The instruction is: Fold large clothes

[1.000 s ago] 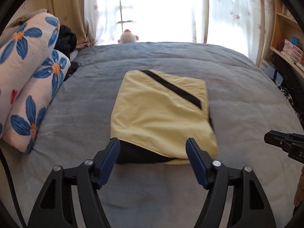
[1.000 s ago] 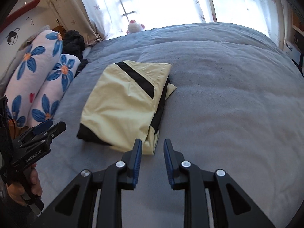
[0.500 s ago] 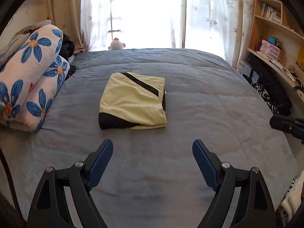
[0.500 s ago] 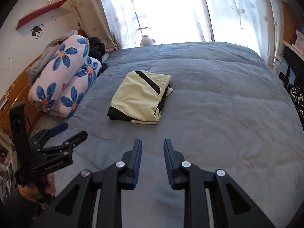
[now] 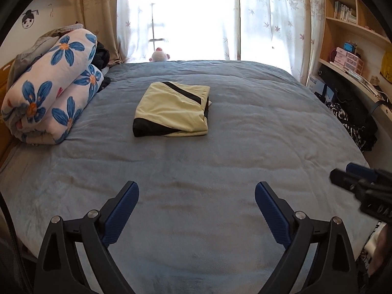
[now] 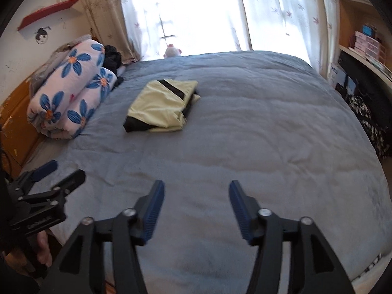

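A folded yellow garment with black stripes lies on the grey-blue bed, also in the right wrist view. My left gripper is open and empty, well back from the garment near the bed's front edge; it also shows in the right wrist view. My right gripper is open and empty, also far from the garment; it shows at the right edge of the left wrist view.
A rolled floral quilt and dark clothes lie at the bed's left. A small plush toy sits at the far edge by the curtained window. Shelves and a desk stand on the right.
Both grippers have pulled back from the folded garment toward the front of the bed. The right gripper has opened from nearly shut. The garment stays put.
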Demonstrator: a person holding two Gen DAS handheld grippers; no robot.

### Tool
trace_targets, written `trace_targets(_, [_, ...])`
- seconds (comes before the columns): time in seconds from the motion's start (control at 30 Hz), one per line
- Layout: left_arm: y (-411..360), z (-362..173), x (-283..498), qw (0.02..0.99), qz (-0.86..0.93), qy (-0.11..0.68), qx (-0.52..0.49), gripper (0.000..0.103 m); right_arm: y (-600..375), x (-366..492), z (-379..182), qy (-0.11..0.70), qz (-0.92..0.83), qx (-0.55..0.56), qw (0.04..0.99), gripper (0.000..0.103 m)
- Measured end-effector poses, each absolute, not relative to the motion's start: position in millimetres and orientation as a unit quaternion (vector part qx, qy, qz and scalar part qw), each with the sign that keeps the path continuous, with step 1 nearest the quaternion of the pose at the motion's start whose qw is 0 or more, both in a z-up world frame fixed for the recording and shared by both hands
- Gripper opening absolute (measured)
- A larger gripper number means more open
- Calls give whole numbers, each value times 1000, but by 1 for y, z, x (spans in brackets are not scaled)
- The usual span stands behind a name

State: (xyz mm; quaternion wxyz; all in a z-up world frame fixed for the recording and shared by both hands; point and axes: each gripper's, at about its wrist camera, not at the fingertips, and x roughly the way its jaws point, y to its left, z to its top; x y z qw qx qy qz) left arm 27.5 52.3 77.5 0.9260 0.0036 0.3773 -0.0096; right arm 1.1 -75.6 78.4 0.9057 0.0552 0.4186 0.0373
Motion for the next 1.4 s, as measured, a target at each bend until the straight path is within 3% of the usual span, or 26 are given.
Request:
trace_targets(0.23, [35, 50, 6, 923, 1, 385, -12, 101, -78, -27, 46, 416, 5, 57, 907, 81])
trace_targets(0.4, [27, 39, 3, 920, 19, 390, -15, 101, -78, -35, 36, 412, -12, 52, 910, 82])
trace_targets(0.53, [26, 31, 8, 915, 25, 403, -20, 101, -82, -36, 32, 408, -22, 54, 911, 97])
trace_targets(1.4, [2, 19, 3, 907, 15, 420, -13, 101, -91, -45, 17, 405, -51, 56, 911, 98])
